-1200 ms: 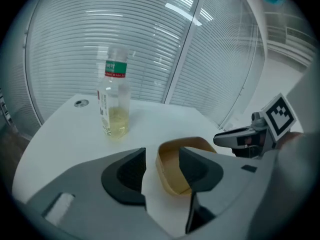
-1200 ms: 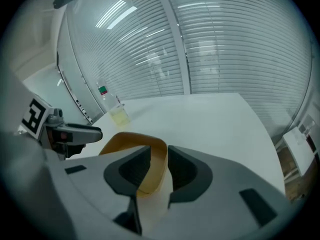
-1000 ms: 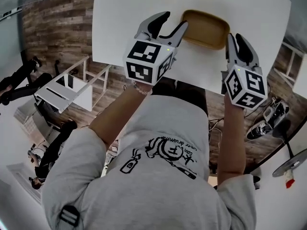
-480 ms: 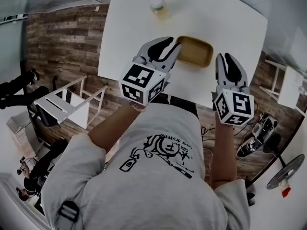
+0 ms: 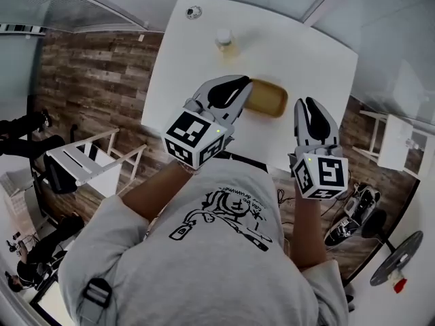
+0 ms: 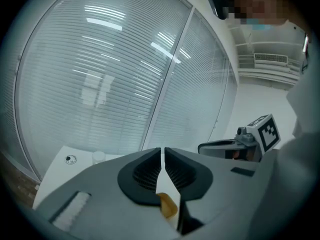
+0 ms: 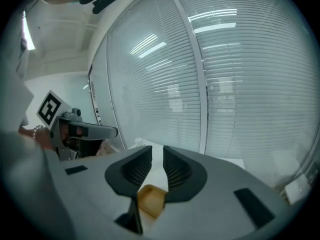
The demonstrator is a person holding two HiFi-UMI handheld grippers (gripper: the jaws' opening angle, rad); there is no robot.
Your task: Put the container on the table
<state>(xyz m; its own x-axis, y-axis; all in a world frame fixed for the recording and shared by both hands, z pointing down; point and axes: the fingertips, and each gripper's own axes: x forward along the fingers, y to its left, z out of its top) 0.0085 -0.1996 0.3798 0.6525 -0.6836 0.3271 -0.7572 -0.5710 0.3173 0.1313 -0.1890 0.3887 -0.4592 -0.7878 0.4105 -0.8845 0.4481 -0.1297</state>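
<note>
The tan container lies on the white table, near its front edge. Both grippers hang high above it and hold nothing. My left gripper has just been closing and its jaws now meet, with nothing between them. The right gripper is shut as well, over the table's front edge to the right of the container. In the left gripper view the container shows far below the left gripper. The right gripper view shows the container the same way, under the right gripper.
A small lidded jar and a round disc sit at the table's far side. A white rack stands on the wood floor at the left. Shoes lie at the right. Glass walls with blinds surround the room.
Both grippers have risen well above the table. The left jaws went from wide open to shut, empty. The container stays on the table.
</note>
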